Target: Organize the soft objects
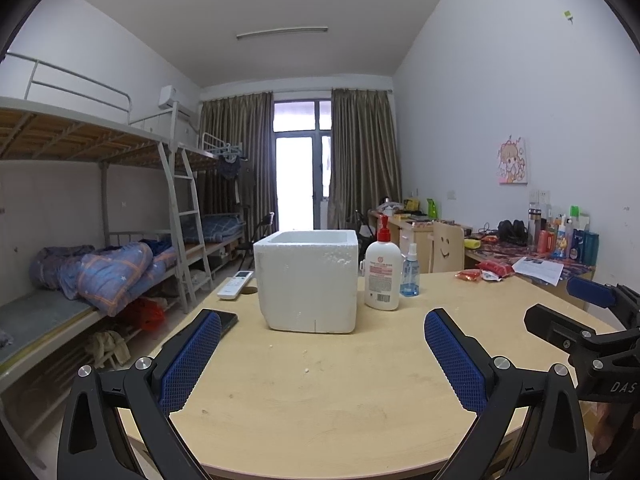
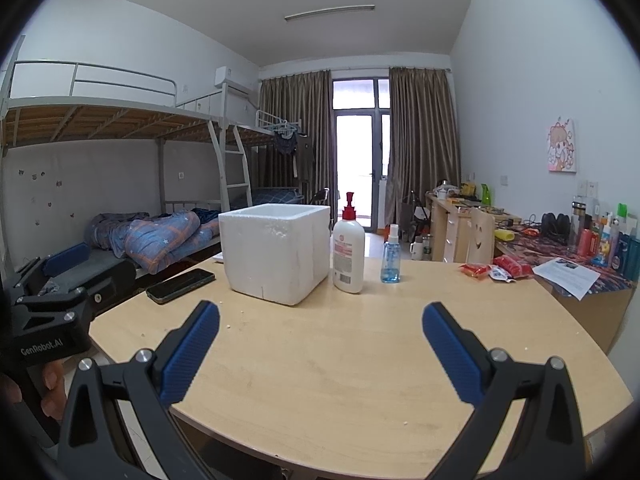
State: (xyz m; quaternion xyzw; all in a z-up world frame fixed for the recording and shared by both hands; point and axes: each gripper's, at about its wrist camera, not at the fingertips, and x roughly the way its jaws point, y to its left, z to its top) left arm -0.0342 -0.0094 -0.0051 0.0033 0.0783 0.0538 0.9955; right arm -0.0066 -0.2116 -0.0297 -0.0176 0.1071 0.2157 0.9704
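Red packets (image 1: pixel 486 270): a small cluster lying flat at the far right edge of the tabletop (image 1: pixel 320 400), about 2 o'clock from the left tool, well apart from the foam box and from both tools.
Left tool (image 1: pixel 323 340): low over the near edge, blue pads spread wide, nothing between them; a hand (image 2: pixel 52 384) grips its handle.
Right tool (image 2: pixel 321 308): alongside at 3 o'clock of the left one, also spread wide and holding nothing.
Phone (image 2: pixel 180 280): dark, flat on the tabletop at 10 o'clock of the right tool, near the left edge.
Foam box (image 1: pixel 308 280): white, open-topped, upright at 12 o'clock; its inside cannot be seen.
Lotion bottle (image 1: pixel 382 276): white with a red pump, just beside the box at its 3 o'clock.
Spray bottle (image 1: pixel 410 276): small, clear blue, just beside the lotion bottle at 3 o'clock.
Remote (image 1: pixel 236 285): white, at 9 o'clock of the box, by the far left edge.
Paper sheet (image 1: pixel 538 270): on the cluttered desk beyond the packets.
Quilt (image 1: pixel 112 272): blue checked, bunched on the lower bunk at 10 o'clock.
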